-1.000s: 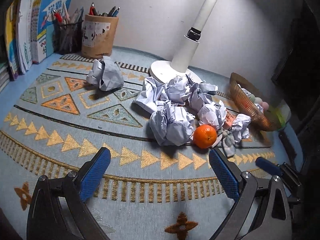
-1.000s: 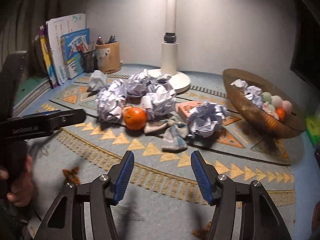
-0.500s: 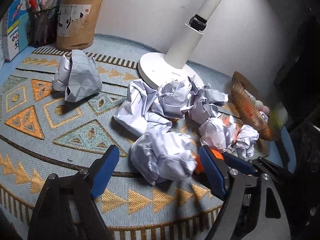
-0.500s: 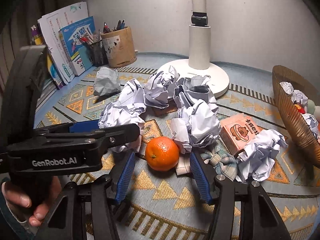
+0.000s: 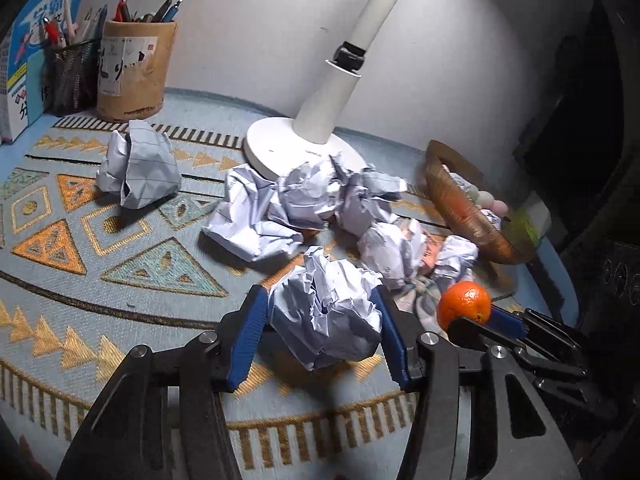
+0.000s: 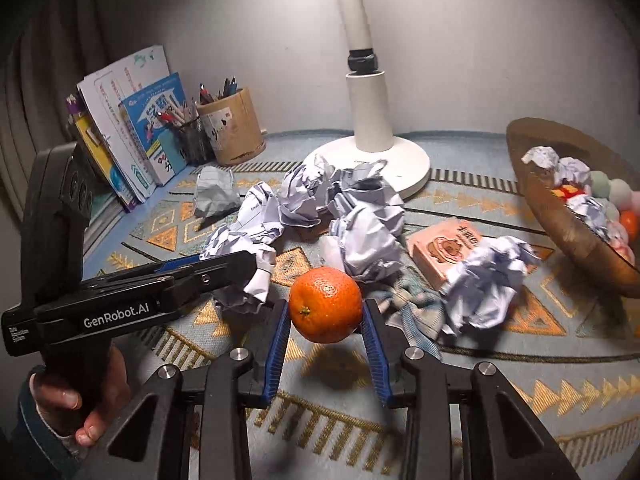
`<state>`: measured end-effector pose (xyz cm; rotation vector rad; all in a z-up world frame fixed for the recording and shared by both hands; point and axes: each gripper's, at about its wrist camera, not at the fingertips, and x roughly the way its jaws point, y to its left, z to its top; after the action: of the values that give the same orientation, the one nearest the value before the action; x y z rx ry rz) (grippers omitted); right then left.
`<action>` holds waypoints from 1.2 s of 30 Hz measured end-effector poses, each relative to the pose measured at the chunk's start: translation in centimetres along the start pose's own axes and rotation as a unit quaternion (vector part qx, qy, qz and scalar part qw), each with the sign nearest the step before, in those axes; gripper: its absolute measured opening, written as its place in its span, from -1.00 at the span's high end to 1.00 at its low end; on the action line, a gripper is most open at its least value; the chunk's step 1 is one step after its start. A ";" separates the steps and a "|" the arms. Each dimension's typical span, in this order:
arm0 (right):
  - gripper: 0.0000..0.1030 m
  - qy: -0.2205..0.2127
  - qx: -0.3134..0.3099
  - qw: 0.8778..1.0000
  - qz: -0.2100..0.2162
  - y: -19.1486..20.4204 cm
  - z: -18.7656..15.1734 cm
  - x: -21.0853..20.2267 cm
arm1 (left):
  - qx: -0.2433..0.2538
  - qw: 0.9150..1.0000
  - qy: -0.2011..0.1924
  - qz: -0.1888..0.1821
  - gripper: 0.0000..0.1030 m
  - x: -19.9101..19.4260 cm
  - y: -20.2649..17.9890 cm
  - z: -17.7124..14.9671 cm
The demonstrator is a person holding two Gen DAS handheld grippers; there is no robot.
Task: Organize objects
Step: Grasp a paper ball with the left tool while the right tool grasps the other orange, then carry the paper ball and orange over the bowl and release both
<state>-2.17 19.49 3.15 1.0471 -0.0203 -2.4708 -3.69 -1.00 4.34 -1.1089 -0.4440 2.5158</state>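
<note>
A crumpled paper ball [image 5: 326, 320] sits on the patterned mat [image 5: 120, 264] between the blue pads of my left gripper [image 5: 320, 300]. Its jaws are closing and both pads touch the paper. In the right wrist view the same ball [image 6: 240, 280] shows behind the left gripper's black fingers [image 6: 224, 268]. My right gripper [image 6: 325, 312] is shut on an orange [image 6: 325, 298], which hangs just above the mat over its own shadow. The orange [image 5: 464, 304] also appears at the right of the left wrist view.
Several more paper balls [image 6: 312, 200] lie around the white lamp base [image 6: 372, 160]. A pink box [image 6: 444, 248] and a checked cloth [image 6: 412, 308] lie beside them. A wicker basket [image 6: 560, 208] with paper and coloured balls stands right; pen holders [image 6: 232, 128] and books [image 6: 136, 120] back left.
Both grippers moved in to the pile. The left jaws narrowed around the front paper ball. The right jaws closed on the orange and raised it slightly off the mat.
</note>
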 end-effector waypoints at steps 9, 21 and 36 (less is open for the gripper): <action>0.31 0.016 0.075 0.996 -0.052 -6.5 -3.9 -5.4 | 0.095 0.994 0.032 -0.040 0.01 -1.0 -5.4 -4.3; 0.29 0.061 0.109 0.991 -0.042 -8.5 -6.7 -4.0 | 0.122 0.992 0.031 0.018 -0.01 -0.2 -6.3 -5.6; -0.19 0.057 0.107 0.991 -0.047 -8.4 -6.0 -3.8 | 0.111 0.989 0.073 0.061 -0.42 1.2 -6.3 -6.1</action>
<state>0.86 29.53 -0.08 1.3068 -0.2101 -2.5303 1.39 5.93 2.24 -1.2530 -0.0556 2.4897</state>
